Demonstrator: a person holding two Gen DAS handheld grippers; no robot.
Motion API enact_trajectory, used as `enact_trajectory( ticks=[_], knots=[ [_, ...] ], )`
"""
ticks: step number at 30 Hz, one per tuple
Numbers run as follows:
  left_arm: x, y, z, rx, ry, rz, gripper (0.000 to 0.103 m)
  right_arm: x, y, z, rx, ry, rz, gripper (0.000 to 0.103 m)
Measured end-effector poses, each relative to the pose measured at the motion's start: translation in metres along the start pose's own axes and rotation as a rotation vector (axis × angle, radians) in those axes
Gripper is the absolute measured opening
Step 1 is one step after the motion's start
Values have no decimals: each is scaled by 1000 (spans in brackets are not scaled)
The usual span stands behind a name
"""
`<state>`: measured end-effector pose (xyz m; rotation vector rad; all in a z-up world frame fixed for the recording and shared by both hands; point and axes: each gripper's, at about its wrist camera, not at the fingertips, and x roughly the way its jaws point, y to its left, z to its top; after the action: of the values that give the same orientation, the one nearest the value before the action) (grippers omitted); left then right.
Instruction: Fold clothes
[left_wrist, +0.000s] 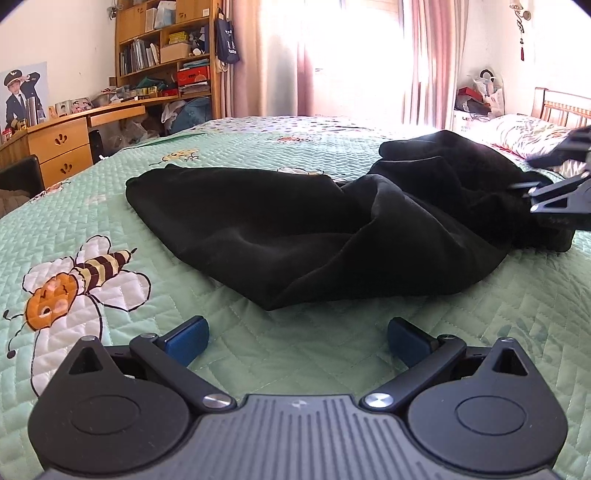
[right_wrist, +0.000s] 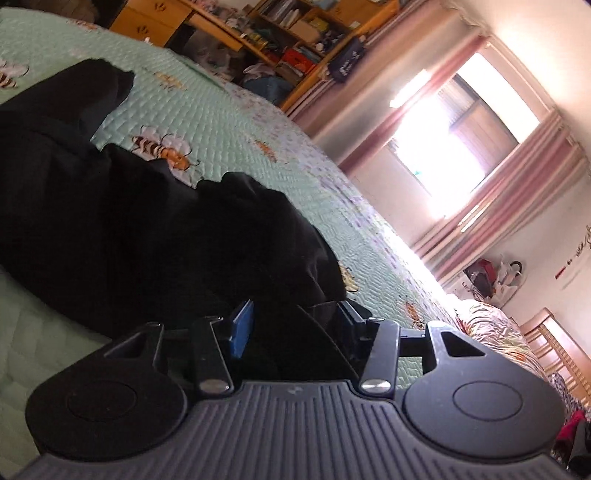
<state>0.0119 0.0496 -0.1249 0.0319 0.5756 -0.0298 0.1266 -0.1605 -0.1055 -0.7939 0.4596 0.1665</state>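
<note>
A black garment (left_wrist: 295, 225) lies crumpled on the bed's green quilt (left_wrist: 258, 350). Left gripper (left_wrist: 297, 341) hovers before it, fingers (left_wrist: 188, 338) wide apart, empty. Right gripper (right_wrist: 291, 328), rolled sideways, pinches the garment's edge.

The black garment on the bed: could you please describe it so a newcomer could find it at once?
Start at the bed's green quilt printed with bees. Across its middle lies the black garment, crumpled, one end bunched between the right hand-held gripper fingers. It is the only dark, plain cloth on the pale quilt.
</note>
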Motion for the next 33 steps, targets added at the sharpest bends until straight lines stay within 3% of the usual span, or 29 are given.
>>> enact_trajectory(
  ticks=[3, 7, 11, 13, 14, 16, 17, 19, 21, 23, 27, 30, 33],
  knots=[
    [1, 0, 0, -3, 2, -4, 102, -3, 4, 2, -10, 33, 45, 17],
    [1, 1, 0, -5, 3, -8, 102, -33, 0, -7, 53, 20, 28, 11],
    [0, 3, -2, -9, -5, -16, 102, -85, -33, -37, 268, 21, -73, 8],
    [-1, 3, -3, -9, -9, -18, 102, -121, -49, -62, 439, 20, -69, 7],
    [-1, 3, -4, -9, -10, -17, 102, -138, -49, -74, 482, 32, -67, 0],
    [-1, 3, -4, -8, -11, -16, 102, -166, -42, -96, 545, 86, -44, 2],
    [0, 3, -4, -8, -12, -15, 102, -178, -39, -104, 596, 94, -21, 4],
    [0, 2, -5, -7, -14, -13, 102, -197, -36, -106, 671, 44, -8, 22],
    [-1, 1, -5, -3, -18, -8, 102, -201, -36, -87, 675, -36, -30, 67],
    [-1, 0, -6, -1, -22, -4, 102, -189, -38, -53, 647, -105, -44, 94],
    [-3, -1, -7, -3, -30, -5, 102, -116, -25, 23, 570, -150, 50, 94],
    [-4, -1, -8, -5, -36, -9, 102, -43, 5, 68, 436, -58, 29, 94],
    [-5, 1, -8, -10, -34, -15, 103, 24, 27, 75, 308, 76, -60, 91]
  ],
)
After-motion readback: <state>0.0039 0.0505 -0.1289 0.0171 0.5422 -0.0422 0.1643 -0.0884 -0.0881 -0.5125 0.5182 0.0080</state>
